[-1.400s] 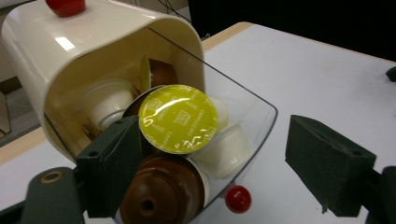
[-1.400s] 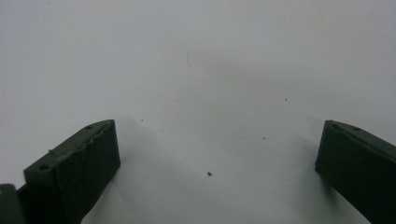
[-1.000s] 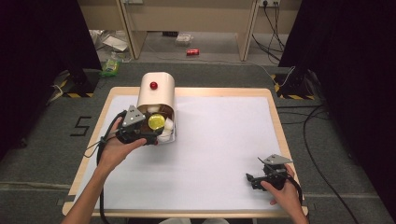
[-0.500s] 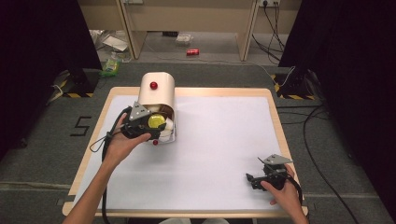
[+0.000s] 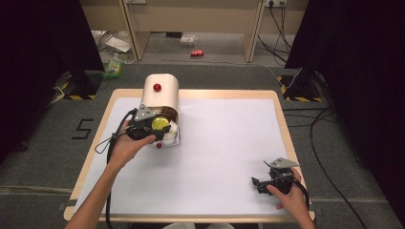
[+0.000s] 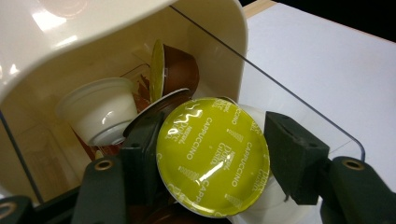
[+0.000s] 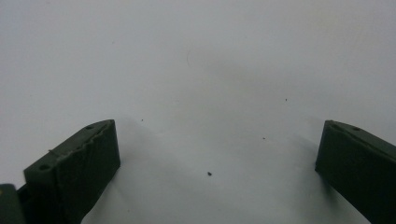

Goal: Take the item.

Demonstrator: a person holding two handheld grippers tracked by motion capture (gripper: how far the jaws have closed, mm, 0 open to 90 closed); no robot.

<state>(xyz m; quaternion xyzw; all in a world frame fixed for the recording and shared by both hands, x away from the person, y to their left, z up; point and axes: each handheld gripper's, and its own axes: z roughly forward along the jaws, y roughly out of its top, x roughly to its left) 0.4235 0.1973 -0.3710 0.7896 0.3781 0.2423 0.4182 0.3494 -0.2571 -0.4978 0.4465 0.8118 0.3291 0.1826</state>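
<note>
Left claw at the mouth of the capsule holder, right claw idle.

High view: the left claw (image 5: 160, 129) sits at the cream holder (image 5: 161, 95) on the bench (image 5: 229, 143).
Left gripper view: a yellow-lidded capsule (image 6: 212, 156) lies between the jaws, apparently gripped.
Right gripper view: the right claw (image 7: 217, 163) stands wide apart over bare bench.

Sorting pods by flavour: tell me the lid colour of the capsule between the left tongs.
Yellow-green foil lid, printed "Cappuccino"; clearest in the left gripper view.
</note>
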